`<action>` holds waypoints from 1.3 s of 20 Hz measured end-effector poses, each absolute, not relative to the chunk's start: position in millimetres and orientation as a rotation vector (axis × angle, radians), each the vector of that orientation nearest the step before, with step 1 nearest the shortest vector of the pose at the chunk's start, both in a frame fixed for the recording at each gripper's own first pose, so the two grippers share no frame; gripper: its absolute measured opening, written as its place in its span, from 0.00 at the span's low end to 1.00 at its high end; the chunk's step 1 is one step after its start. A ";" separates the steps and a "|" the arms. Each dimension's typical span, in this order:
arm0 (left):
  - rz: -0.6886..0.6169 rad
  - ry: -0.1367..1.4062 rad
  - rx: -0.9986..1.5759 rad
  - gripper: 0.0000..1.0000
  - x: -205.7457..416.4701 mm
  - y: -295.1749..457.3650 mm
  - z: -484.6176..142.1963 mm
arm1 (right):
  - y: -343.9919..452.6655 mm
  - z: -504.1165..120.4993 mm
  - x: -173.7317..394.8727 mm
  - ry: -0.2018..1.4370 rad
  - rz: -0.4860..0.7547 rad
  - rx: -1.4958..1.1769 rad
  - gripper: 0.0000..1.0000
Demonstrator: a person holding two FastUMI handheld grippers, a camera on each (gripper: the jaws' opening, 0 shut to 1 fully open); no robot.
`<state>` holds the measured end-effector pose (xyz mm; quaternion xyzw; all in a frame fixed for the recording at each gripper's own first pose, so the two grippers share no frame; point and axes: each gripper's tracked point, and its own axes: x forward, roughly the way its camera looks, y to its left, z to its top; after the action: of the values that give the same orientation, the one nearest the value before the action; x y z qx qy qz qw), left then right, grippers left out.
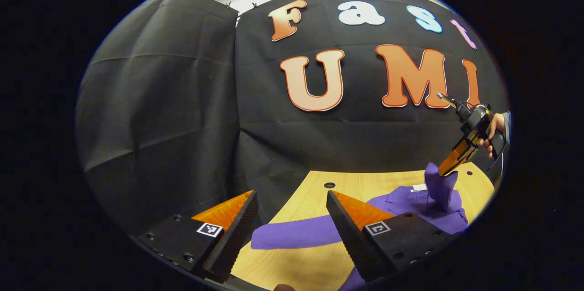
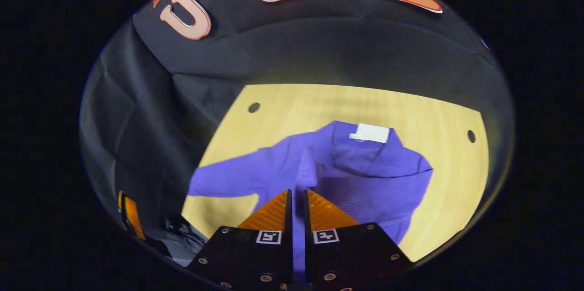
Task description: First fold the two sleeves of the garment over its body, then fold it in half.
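Observation:
A purple garment [image 2: 365, 168] lies spread on the wooden table [image 2: 319, 104], its collar with a white label [image 2: 369, 132] at the far side. In the right gripper view, my right gripper [image 2: 297, 193] is shut on one sleeve [image 2: 305, 170], holding it up over the garment's body. The left gripper view shows that gripper [image 1: 446, 171] and its hand [image 1: 495, 131] at the right, with the lifted sleeve [image 1: 440, 188] hanging from it. The other sleeve [image 1: 292, 234] lies flat, stretched out below my left gripper [image 1: 292, 195], which is open and holds nothing above the table.
The black cloth wall [image 1: 182, 113] closes the table's back and left side. The tabletop has small round holes [image 2: 253, 107] near its far corners. My left gripper [image 2: 127, 211] also appears at the lower left edge of the right gripper view.

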<state>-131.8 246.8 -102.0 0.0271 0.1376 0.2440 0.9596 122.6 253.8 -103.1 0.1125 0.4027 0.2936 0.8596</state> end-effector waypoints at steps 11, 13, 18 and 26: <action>0.542 0.357 0.037 0.97 -121.6 274.1 -124.1 | 202.1 -49.3 118.5 0.618 0.601 0.225 0.43; 0.578 0.378 0.025 0.97 -119.4 290.8 -128.4 | 187.0 -45.3 114.1 0.573 0.580 0.217 0.67; 0.603 0.481 -0.053 0.97 -112.6 330.1 -155.3 | 147.3 -30.9 103.8 0.453 0.509 0.233 0.92; 0.509 0.755 -0.206 0.98 -100.6 349.4 -234.1 | 75.3 -26.5 94.6 0.316 0.354 0.307 0.95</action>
<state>-100.6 349.4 -234.1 -0.0995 0.3641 0.2451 0.8930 94.6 75.3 -26.5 0.1516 0.1561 0.1747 0.9603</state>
